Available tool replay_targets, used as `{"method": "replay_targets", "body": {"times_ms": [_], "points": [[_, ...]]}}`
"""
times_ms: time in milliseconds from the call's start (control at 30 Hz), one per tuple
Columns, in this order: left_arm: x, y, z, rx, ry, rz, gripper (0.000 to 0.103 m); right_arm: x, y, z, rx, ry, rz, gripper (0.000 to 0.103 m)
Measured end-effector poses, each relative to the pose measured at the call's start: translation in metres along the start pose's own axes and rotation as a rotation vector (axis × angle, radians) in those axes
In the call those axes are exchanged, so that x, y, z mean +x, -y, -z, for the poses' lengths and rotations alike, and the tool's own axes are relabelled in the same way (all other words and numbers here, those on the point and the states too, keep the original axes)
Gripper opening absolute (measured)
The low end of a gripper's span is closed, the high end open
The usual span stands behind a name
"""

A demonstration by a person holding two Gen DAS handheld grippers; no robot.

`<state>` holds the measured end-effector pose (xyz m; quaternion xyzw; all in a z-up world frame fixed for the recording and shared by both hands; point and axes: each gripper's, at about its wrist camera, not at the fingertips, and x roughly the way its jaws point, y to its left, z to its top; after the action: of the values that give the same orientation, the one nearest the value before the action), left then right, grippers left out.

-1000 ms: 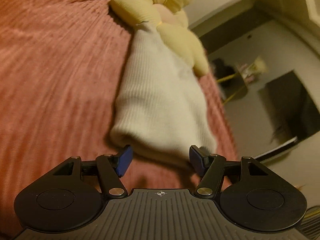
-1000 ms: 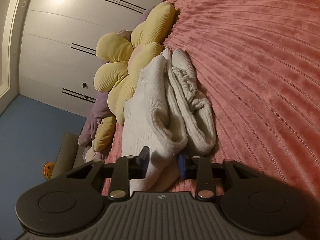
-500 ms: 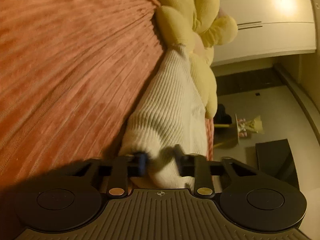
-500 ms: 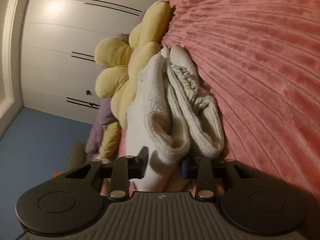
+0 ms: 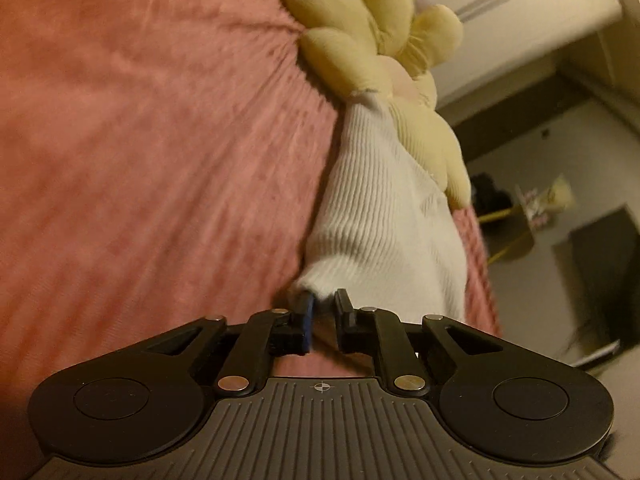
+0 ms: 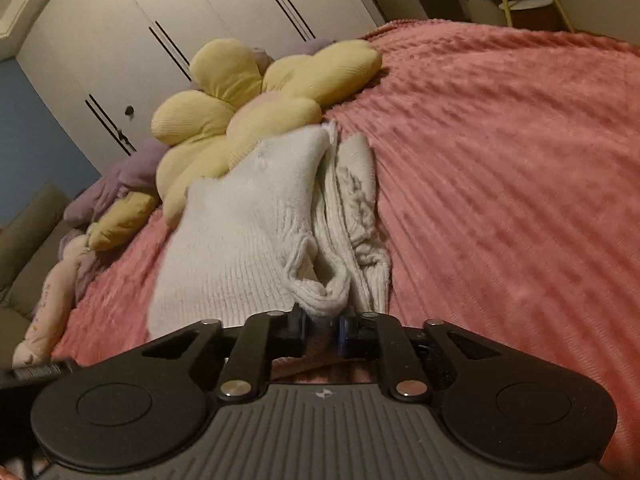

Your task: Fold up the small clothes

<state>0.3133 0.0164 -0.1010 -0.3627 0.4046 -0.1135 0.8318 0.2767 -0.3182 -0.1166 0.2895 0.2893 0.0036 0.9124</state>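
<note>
Two grips on one white knit garment (image 5: pixel 384 216), lying on the pink bedspread (image 5: pixel 140 140) straight ahead of both my jaws. Left gripper (image 5: pixel 323 312): jaws nearly together, pinching the near edge of the ribbed cloth. Right gripper (image 6: pixel 322 322): jaws closed on a bunched fold of the same knit (image 6: pixel 248 240), with loose layers just right of the jaws.

Far end of the garment touches the yellow flower cushion (image 6: pixel 248 112), ahead of the jaws.

Risks, my read:
- Left bite is shallow, only the hem edge sits between the pads. A quick lift probably pulls it out.
- Right grip holds several layers. If only the outer one is really clamped, the inner ones slide and the fold goes crooked.
- Uneven pull between my two hands stretches the knit and skews the edge.
- Plush bedspread likely drags on the cloth, and the far end may snag on the cushion.
</note>
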Motion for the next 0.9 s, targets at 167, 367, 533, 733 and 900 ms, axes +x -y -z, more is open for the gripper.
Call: {"method": "replay_targets", "body": {"times_ms": [167, 367, 533, 733, 900], "points": [[-0.014, 0.024, -0.02, 0.187, 0.107, -0.089, 0.028, -0.027, 0.004, -0.017, -0.065, 0.116, 0.065, 0.039], [0.035, 0.062, -0.03, 0.3, 0.035, -0.06, 0.028, 0.011, -0.069, -0.025, -0.395, 0.081, 0.015, 0.026], [0.063, 0.061, -0.03, 0.355, 0.007, -0.143, 0.045, 0.055, -0.077, -0.025, -0.549, 0.034, 0.134, 0.008], [0.065, 0.055, -0.033, 0.399, -0.016, -0.115, 0.06, 0.057, -0.059, -0.025, -0.536, 0.047, 0.172, 0.007], [0.067, 0.042, -0.057, 0.309, -0.053, -0.038, 0.059, 0.041, -0.046, -0.042, -0.391, 0.043, 0.138, 0.021]]}}
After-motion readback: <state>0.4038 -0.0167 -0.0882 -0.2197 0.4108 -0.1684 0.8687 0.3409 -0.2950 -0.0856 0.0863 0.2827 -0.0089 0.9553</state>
